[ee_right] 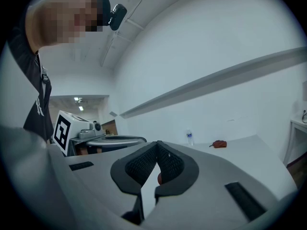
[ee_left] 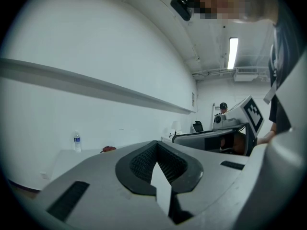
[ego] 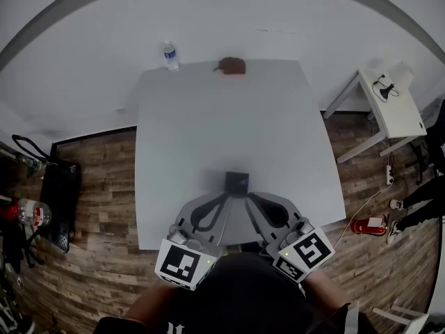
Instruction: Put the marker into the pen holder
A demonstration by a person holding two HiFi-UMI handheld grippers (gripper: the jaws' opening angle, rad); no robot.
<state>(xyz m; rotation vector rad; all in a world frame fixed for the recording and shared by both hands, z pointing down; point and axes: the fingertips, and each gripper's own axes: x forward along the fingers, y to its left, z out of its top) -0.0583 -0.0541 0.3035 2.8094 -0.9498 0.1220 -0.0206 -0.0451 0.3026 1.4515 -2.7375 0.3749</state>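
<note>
Just before the pen holder (ego: 236, 183), my left gripper (ee_left: 156, 145) and right gripper (ee_right: 157, 143) have jaws clenched. The marker may be that reddish speck (ee_right: 159, 178) beyond the right's; light, stiff, slick, I judge: grip mid-barrel.

Close up, grey right gripper (ee_right: 158, 145) with black ribbed pads (ee_right: 139, 164), jaws together at the tips; a small reddish spot (ee_right: 159, 178) in the narrow gap below them, too small to identify. Beyond, a white tabletop (ee_right: 249, 150) carrying a water bottle (ee_right: 189, 137) and, near it, a red-brown object (ee_right: 219, 143), both by the far wall. At left, left gripper (ee_right: 139, 139) lying level, marker cube (ee_right: 62, 128) at its rear, beside a person's dark clothing (ee_right: 24, 90). Head-mounted camera (ee_right: 116, 14) at top.
</note>
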